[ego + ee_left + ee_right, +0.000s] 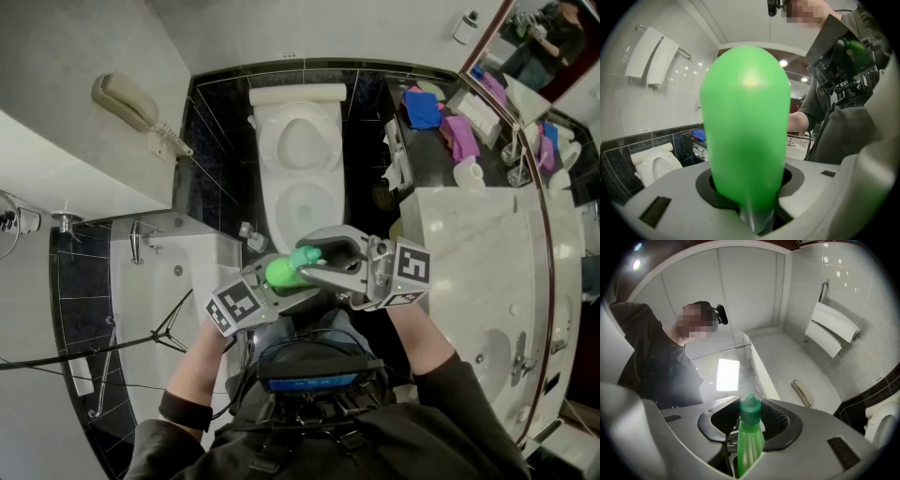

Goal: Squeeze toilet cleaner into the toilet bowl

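Note:
I hold a green toilet cleaner bottle [279,272] level between both grippers, low over the front of the white toilet [298,141], whose lid is up and whose bowl [305,202] is uncovered. My left gripper [281,286] is shut on the bottle's fat body, which fills the left gripper view [745,122]. My right gripper [330,255] is shut on the teal cap [306,255]. In the right gripper view the cap [751,409] sits between the black pads [777,420], with the green neck [749,446] below it.
A bathtub [178,272] lies to the left, with a wall phone [127,101] above it. To the right is a marble vanity [487,262] with a sink. On the dark shelf [427,155] are folded cloths [422,108]. White towels [832,329] hang on a rail.

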`<state>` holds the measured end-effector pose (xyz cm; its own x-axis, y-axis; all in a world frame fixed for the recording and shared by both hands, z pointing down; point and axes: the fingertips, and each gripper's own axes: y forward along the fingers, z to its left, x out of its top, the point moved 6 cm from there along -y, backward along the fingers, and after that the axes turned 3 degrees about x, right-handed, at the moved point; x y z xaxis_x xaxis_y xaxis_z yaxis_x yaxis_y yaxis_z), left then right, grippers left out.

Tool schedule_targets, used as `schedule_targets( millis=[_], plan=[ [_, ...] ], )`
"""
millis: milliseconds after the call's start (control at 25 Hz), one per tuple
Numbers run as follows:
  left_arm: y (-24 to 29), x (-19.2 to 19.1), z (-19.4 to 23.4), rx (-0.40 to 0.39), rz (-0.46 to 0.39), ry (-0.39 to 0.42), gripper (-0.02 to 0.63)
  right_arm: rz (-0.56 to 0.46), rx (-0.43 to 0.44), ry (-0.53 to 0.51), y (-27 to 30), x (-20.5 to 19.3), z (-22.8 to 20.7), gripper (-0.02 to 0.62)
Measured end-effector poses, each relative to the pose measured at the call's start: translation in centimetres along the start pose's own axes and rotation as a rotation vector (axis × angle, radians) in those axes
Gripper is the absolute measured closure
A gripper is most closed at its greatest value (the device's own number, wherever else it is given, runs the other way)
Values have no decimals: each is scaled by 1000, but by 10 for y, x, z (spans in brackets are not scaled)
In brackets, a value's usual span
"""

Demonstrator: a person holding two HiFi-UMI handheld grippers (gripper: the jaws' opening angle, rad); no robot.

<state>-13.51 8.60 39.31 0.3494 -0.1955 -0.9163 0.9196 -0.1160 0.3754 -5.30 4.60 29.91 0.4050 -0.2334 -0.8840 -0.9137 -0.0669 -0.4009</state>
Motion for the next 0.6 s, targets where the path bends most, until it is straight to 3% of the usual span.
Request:
schedule_targets(
  millis=[200, 600],
  plan=[
    [2, 2, -2, -34, -16, -22, 422, -9, 2, 9, -2, -4, -1, 445],
    [2, -12, 9, 35, 82, 17, 422, 85, -26, 40, -4, -16, -9, 445]
  ],
)
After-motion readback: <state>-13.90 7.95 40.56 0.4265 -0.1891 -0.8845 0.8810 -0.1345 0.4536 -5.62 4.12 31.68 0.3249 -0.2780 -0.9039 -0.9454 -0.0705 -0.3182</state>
